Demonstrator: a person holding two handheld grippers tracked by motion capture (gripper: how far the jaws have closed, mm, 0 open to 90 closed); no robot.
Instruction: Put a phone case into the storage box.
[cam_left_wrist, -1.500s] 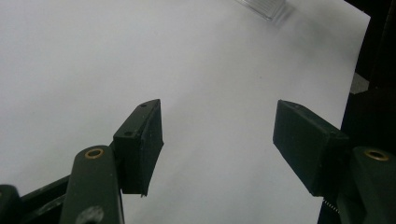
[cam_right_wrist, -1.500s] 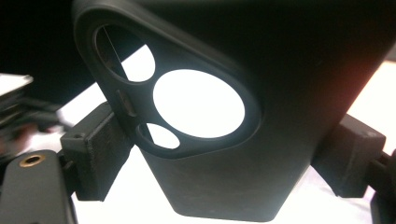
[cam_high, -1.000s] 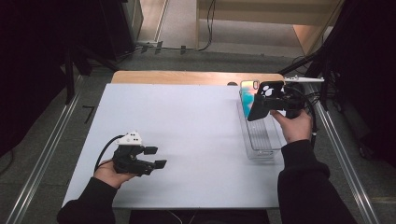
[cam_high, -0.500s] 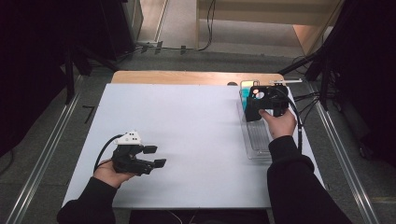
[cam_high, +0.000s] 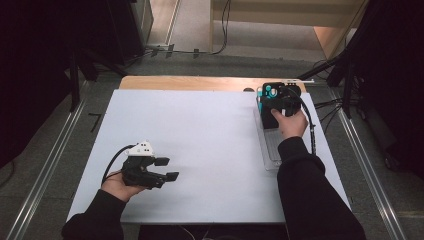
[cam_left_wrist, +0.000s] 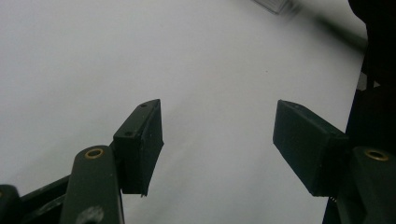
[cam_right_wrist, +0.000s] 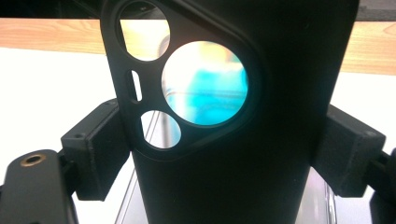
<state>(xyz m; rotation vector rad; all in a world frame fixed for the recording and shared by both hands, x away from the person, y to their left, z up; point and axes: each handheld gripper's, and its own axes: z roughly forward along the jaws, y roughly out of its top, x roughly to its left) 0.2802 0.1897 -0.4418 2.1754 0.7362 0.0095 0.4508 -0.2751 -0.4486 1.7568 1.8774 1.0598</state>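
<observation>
1. White board covered the table (cam_high: 200, 135), with a clear plastic tray (cam_high: 270, 150) along its right side and something turquoise (cam_high: 268, 91) at the tray's far end.
2. The right gripper (cam_right_wrist: 224, 154) clamped a black phone case (cam_right_wrist: 243, 140) by its sides, holding it over the tray's far end.
3. The left gripper (cam_left_wrist: 217, 140) rested near the front left, jaws apart and empty.
4. The placing step seemed under way; next, the case probably needed lowering squarely between the tray's walls before release.

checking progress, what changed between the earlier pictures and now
The right hand-held gripper, shut on the black phone case, moved farther up the clear tray toward the teal item. The left hand-held gripper stayed put, open.
</observation>
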